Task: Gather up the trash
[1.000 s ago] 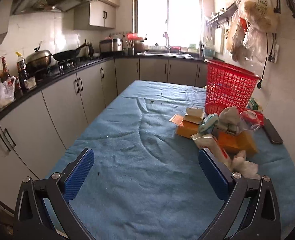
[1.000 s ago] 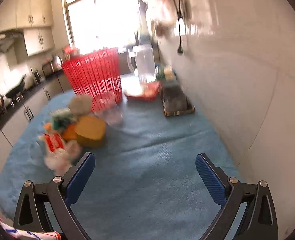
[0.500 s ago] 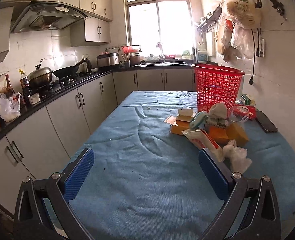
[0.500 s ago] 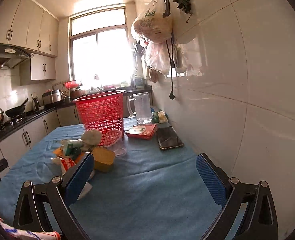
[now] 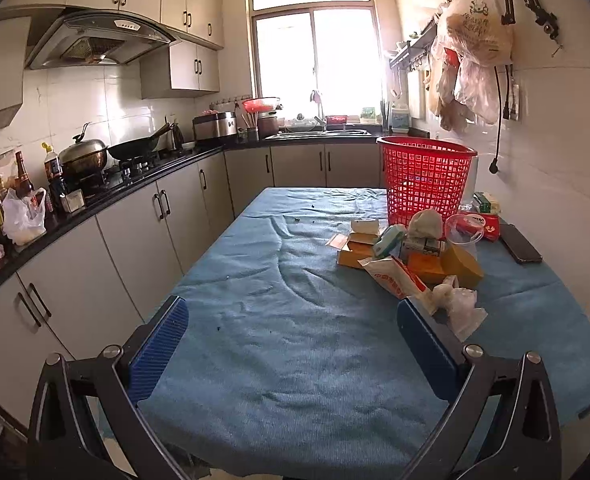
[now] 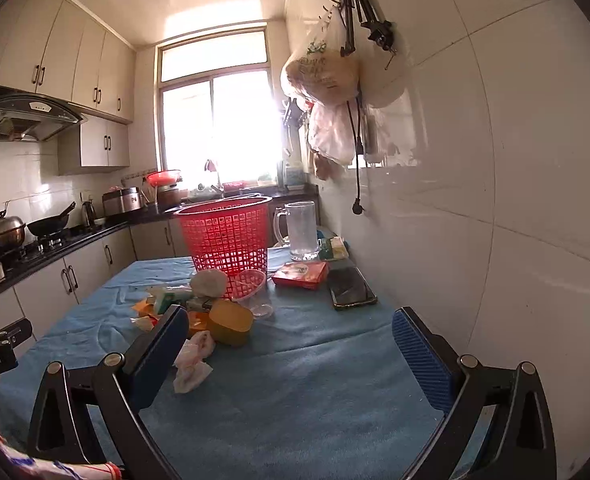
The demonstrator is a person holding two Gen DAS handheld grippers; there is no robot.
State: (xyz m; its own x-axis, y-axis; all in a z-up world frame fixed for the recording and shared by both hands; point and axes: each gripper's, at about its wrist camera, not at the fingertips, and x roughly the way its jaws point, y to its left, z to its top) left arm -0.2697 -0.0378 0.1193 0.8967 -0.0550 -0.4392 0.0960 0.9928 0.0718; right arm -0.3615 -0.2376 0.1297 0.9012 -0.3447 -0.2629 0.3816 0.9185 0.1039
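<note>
A red mesh basket stands at the far right of the blue-clothed table; it also shows in the right wrist view. In front of it lies a heap of trash: yellow boxes, a red-and-white wrapper, crumpled white tissue, a clear plastic cup. In the right wrist view the tissue and a yellow tub lie nearest. My left gripper is open and empty above the near table. My right gripper is open and empty, right of the heap.
A black phone, a red box and a glass mug sit by the tiled wall on the right. Bags hang from wall hooks. A kitchen counter with a wok and pots runs along the left.
Both grippers have tilted up and drawn back a little, so the views now show more of the room and wall. Both stay open and empty. The trash has not moved.
</note>
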